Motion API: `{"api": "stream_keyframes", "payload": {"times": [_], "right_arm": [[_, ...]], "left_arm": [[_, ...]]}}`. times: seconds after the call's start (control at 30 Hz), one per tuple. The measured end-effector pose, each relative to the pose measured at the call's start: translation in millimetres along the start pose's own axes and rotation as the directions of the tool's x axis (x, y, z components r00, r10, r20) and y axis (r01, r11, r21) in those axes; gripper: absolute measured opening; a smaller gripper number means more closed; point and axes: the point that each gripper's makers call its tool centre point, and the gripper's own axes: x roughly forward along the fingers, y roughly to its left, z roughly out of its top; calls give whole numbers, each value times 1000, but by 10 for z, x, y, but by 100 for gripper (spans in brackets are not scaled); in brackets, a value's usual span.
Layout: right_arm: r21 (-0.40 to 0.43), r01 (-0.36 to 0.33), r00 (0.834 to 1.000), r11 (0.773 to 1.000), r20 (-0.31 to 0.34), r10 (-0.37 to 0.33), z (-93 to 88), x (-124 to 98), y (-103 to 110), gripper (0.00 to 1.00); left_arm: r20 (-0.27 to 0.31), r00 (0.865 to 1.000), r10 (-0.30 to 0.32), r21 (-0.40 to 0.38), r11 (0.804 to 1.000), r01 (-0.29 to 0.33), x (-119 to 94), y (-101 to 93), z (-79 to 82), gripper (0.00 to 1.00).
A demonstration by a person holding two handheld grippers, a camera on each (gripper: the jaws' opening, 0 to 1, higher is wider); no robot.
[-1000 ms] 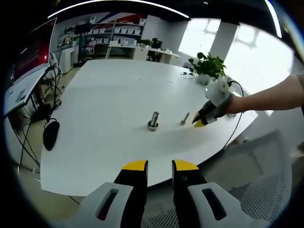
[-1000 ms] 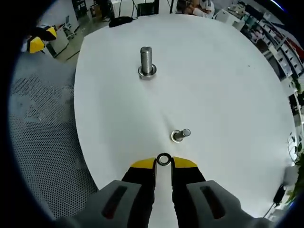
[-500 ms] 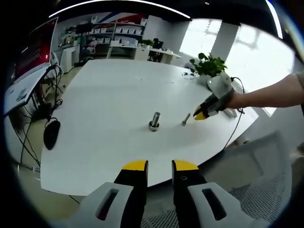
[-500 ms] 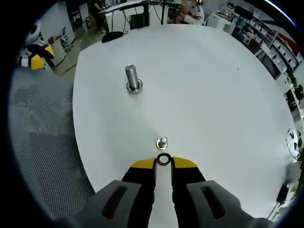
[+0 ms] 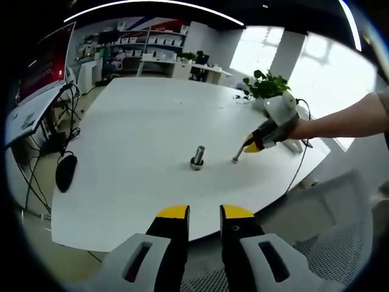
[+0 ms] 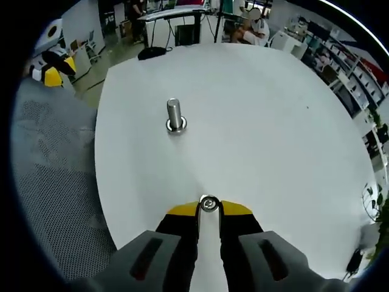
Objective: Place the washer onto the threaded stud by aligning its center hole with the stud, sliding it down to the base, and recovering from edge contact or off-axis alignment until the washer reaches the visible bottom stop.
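A white round table point(image 5: 134, 121) carries two upright threaded studs. The larger stud point(image 5: 197, 156) point(image 6: 175, 115) has a ring at its base. The smaller stud point(image 5: 235, 159) stands to its right, right under the tips of my right gripper point(image 5: 248, 146). In the right gripper view, my right gripper point(image 6: 208, 207) is shut on the small washer point(image 6: 208, 204). The stud's bright top shows through the washer's hole. My left gripper point(image 5: 205, 213) hangs in front of the table's near edge, open with nothing between its fingers. It appears again as the left gripper point(image 6: 50, 73) at the far left.
A mesh chair point(image 5: 340, 243) point(image 6: 55, 182) stands beside the table's edge. A potted plant point(image 5: 267, 85) and a cable sit at the table's far right. A black object point(image 5: 65, 171) and cables lie off the table's left side. Desks and shelves fill the background.
My right gripper has carried the washer forward over the smaller stud, whose top now sits inside the washer's hole. The left gripper has held still.
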Motion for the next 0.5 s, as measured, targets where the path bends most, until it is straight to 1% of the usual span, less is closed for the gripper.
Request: {"api": "stream_keyframes", "payload": {"times": [0.27,0.5], "right_arm": [[-3,-1,1000,1000,-3,1,19,-19,-8,14],[-4,-4,1000,1000,-20,3,-20,9,-6,14]], "left_arm": [[1,1000,2,-3,1000,-2,-1,-2,0,17],[2,1000,0,-1,1000,0,1,-6,4,17]]}}
